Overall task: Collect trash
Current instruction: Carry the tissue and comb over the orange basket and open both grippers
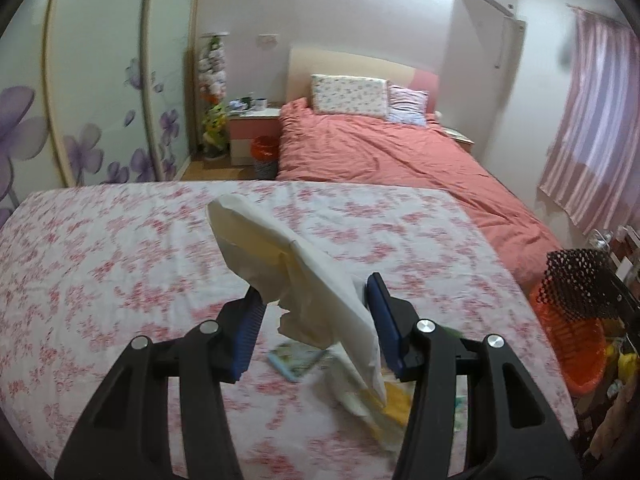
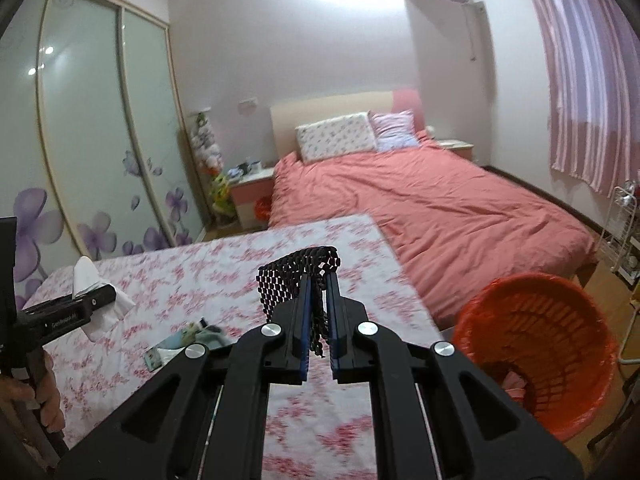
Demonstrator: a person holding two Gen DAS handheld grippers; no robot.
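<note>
The left gripper pinches a crumpled white paper above the floral table; the right gripper clamps black mesh netting. Carry both over the orange basket before letting go.

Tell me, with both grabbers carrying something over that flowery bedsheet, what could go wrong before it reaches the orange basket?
1. The crumpled white paper hangs loosely between the left gripper pads and might slip out.
2. The black plastic mesh in the shut right gripper could snag on the orange laundry-style basket rim.
3. Small colourful wrappers on the floral bedsheet may be overlooked.
</note>
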